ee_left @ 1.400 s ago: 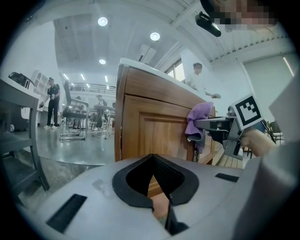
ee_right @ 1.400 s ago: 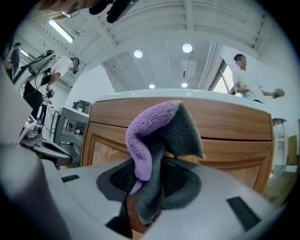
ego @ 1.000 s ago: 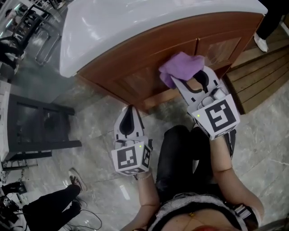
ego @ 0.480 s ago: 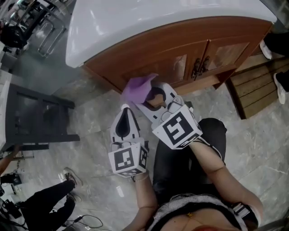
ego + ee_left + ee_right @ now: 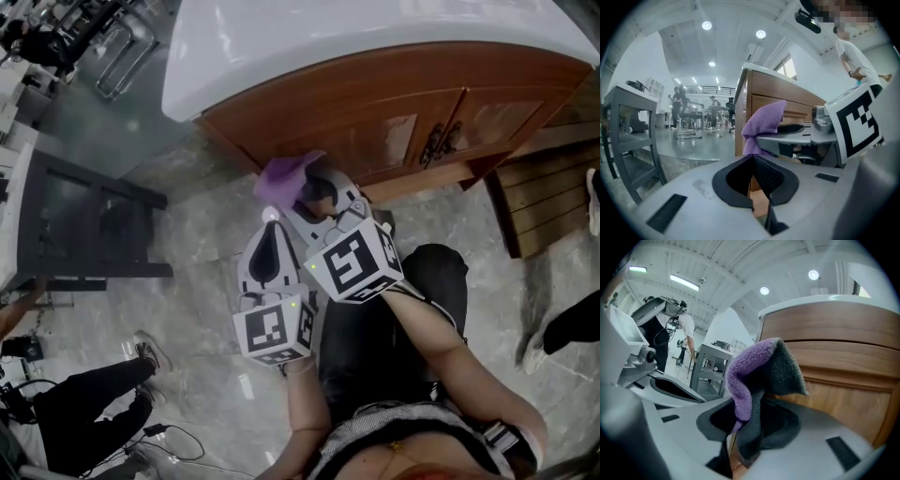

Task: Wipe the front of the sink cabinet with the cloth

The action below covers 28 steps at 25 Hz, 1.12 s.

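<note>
The sink cabinet (image 5: 375, 103) is brown wood under a white top (image 5: 375, 33). My right gripper (image 5: 309, 192) is shut on the purple cloth (image 5: 284, 176), which sits against the low left end of the cabinet front. In the right gripper view the cloth (image 5: 757, 373), purple with a grey side, bunches up out of the right gripper (image 5: 750, 425) beside the wood panel (image 5: 843, 380). My left gripper (image 5: 265, 242) is shut on nothing, just below and left of the right one. In the left gripper view the left gripper (image 5: 757, 173) points at the cloth (image 5: 764, 123).
A dark metal shelf unit (image 5: 84, 225) stands on the floor to the left. Wooden slatted steps (image 5: 544, 197) lie right of the cabinet. A bystander's legs (image 5: 84, 412) are at lower left, another's foot (image 5: 562, 328) at right. Door handles (image 5: 436, 142) sit mid-cabinet.
My right gripper has carried the cloth leftward along the cabinet front, from the right-hand door to the left end. The left gripper stays shut in about the same place.
</note>
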Each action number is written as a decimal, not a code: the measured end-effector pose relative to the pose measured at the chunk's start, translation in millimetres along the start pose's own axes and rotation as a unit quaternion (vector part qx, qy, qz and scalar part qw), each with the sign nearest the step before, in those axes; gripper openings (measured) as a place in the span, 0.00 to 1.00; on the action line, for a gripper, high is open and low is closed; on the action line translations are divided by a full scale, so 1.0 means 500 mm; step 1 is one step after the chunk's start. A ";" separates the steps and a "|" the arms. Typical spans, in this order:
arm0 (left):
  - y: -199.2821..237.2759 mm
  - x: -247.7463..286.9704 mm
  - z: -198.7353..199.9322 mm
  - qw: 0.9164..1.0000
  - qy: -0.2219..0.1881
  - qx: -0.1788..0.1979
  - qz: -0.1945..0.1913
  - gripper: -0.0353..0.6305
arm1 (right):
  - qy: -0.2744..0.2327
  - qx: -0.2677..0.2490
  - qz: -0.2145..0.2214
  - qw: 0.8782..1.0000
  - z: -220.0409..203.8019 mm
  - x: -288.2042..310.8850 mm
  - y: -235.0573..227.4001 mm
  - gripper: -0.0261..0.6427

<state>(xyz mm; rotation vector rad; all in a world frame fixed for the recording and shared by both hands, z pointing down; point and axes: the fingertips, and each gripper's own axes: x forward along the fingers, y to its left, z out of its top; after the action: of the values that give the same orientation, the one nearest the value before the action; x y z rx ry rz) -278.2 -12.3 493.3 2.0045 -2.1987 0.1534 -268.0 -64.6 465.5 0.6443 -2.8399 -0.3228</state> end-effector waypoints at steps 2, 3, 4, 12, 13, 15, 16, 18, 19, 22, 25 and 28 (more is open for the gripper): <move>-0.004 0.002 -0.001 1.000 0.000 0.001 0.000 0.05 | -0.002 -0.003 -0.004 1.000 0.001 0.001 0.000 0.30; -0.006 0.002 -0.002 1.000 0.001 0.002 -0.001 0.05 | -0.003 -0.005 -0.006 1.000 0.001 0.000 0.001 0.31; -0.008 0.001 -0.003 1.000 0.001 0.003 -0.001 0.05 | -0.002 -0.007 -0.007 1.000 0.001 0.000 0.001 0.30; -0.021 0.011 -0.008 1.000 0.002 0.000 -0.010 0.05 | 0.003 -0.009 -0.022 1.000 -0.016 -0.014 -0.020 0.31; -0.024 0.014 -0.009 1.000 0.003 0.000 -0.012 0.05 | 0.004 -0.004 -0.022 1.000 -0.017 -0.016 -0.025 0.31; -0.030 0.017 -0.010 1.000 0.004 0.001 -0.015 0.05 | 0.007 -0.003 -0.027 1.000 -0.021 -0.022 -0.033 0.31; -0.033 0.018 -0.010 1.000 0.004 0.002 -0.017 0.05 | 0.008 -0.004 -0.031 0.999 -0.023 -0.026 -0.039 0.31; -0.040 0.021 -0.010 1.000 0.003 0.001 -0.022 0.05 | 0.011 -0.006 -0.044 0.999 -0.029 -0.035 -0.055 0.31; -0.044 0.022 -0.010 1.000 0.003 -0.001 -0.024 0.05 | 0.012 -0.008 -0.051 0.999 -0.033 -0.039 -0.065 0.31; -0.053 0.031 -0.011 1.000 0.007 -0.001 -0.029 0.05 | 0.016 -0.010 -0.062 0.998 -0.040 -0.048 -0.080 0.31; -0.060 0.039 -0.012 0.999 0.009 0.002 -0.033 0.05 | 0.023 -0.025 -0.071 0.997 -0.046 -0.050 -0.085 0.31; -0.068 0.045 -0.012 0.999 0.008 0.003 -0.038 0.05 | 0.024 -0.020 -0.072 0.997 -0.051 -0.055 -0.092 0.30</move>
<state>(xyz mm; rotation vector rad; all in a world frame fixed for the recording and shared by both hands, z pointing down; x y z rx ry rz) -245.9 -36.4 502.4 2.0786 -2.1117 0.1656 -218.9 -96.7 473.5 0.8376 -2.7412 -0.3825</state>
